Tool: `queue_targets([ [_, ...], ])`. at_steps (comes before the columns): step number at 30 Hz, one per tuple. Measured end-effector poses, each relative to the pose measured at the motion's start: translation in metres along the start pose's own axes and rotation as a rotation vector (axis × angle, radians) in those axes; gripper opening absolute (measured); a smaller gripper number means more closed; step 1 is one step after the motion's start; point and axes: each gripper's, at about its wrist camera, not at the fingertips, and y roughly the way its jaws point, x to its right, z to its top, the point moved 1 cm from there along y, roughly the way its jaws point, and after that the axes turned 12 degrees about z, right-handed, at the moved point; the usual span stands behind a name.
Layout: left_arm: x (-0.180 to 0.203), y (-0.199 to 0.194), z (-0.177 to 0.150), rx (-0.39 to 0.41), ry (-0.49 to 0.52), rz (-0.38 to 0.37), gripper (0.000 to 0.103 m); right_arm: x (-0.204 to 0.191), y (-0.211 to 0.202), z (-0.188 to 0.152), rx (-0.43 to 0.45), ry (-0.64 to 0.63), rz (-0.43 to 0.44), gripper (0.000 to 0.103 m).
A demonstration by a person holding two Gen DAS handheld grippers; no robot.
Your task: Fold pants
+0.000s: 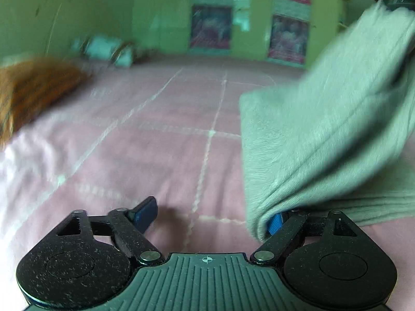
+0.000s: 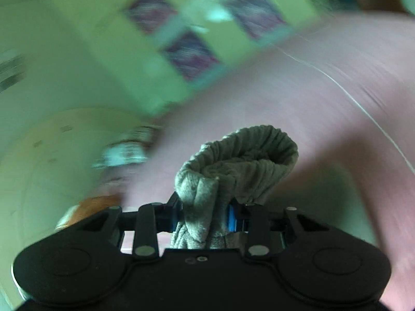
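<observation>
The pale grey-green pants (image 1: 324, 129) hang slanted from the upper right down to the pink bedsheet (image 1: 155, 142) in the left wrist view. My left gripper (image 1: 212, 215) is open, low over the sheet; the pants' lower fold drapes over its right finger (image 1: 276, 223), while its left finger (image 1: 146, 213) is bare. In the right wrist view, my right gripper (image 2: 206, 212) is shut on a bunched fold of the pants (image 2: 233, 165), held up above the bed. That view is motion-blurred.
An orange-brown cloth (image 1: 33, 90) lies at the bed's left edge. Small pale items (image 1: 106, 49) sit at the far end by the green wall. Green cabinets with patterned panels (image 1: 212, 26) stand behind the bed.
</observation>
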Motion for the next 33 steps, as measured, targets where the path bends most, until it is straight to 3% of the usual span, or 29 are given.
queue_targets([
  [1, -0.004, -0.001, 0.001, 0.009, -0.027, -0.008, 0.089, -0.011, -0.005, 0.01, 0.017, -0.007, 0.038, 0.021],
  [3, 0.003, -0.009, 0.002, 0.056, 0.011, 0.02, 0.09, -0.01, -0.017, 0.017, 0.056, 0.005, 0.048, 0.021],
  [6, 0.005, -0.007, 0.0, 0.04, 0.029, 0.027, 0.09, 0.038, -0.034, 0.0, 0.082, 0.05, -0.07, 0.02],
  [8, 0.004, -0.003, -0.001, 0.015, 0.026, 0.016, 0.09, 0.109, -0.036, -0.031, 0.041, 0.263, -0.201, 0.02],
  [9, 0.006, -0.002, -0.001, 0.013, 0.04, 0.016, 0.09, 0.142, -0.029, -0.053, -0.053, 0.343, -0.291, 0.02],
  [10, 0.008, -0.002, -0.001, 0.013, 0.053, 0.022, 0.09, 0.162, -0.03, -0.067, -0.074, 0.422, -0.302, 0.02],
  [11, 0.009, -0.002, -0.001, 0.013, 0.058, 0.027, 0.09, 0.17, -0.042, -0.074, -0.003, 0.48, -0.245, 0.02],
  [15, 0.006, -0.001, -0.002, 0.0, 0.039, 0.021, 0.09, 0.151, -0.042, -0.069, 0.004, 0.399, -0.258, 0.02],
  [19, 0.007, -0.001, -0.002, 0.001, 0.041, 0.022, 0.09, 0.122, -0.051, -0.051, 0.034, 0.296, -0.19, 0.02],
  [22, 0.011, -0.001, -0.002, 0.002, 0.067, 0.011, 0.096, 0.122, -0.061, -0.051, 0.048, 0.265, -0.188, 0.02],
  [25, 0.022, -0.006, -0.003, 0.026, 0.126, 0.017, 0.098, 0.167, -0.069, -0.073, 0.08, 0.403, -0.302, 0.019],
  [29, 0.015, -0.003, -0.002, -0.002, 0.082, 0.003, 0.098, 0.171, -0.066, -0.078, 0.067, 0.426, -0.272, 0.021],
  [33, 0.015, -0.016, 0.0, 0.071, 0.08, 0.006, 0.091, 0.162, -0.068, -0.063, 0.059, 0.388, -0.24, 0.021],
])
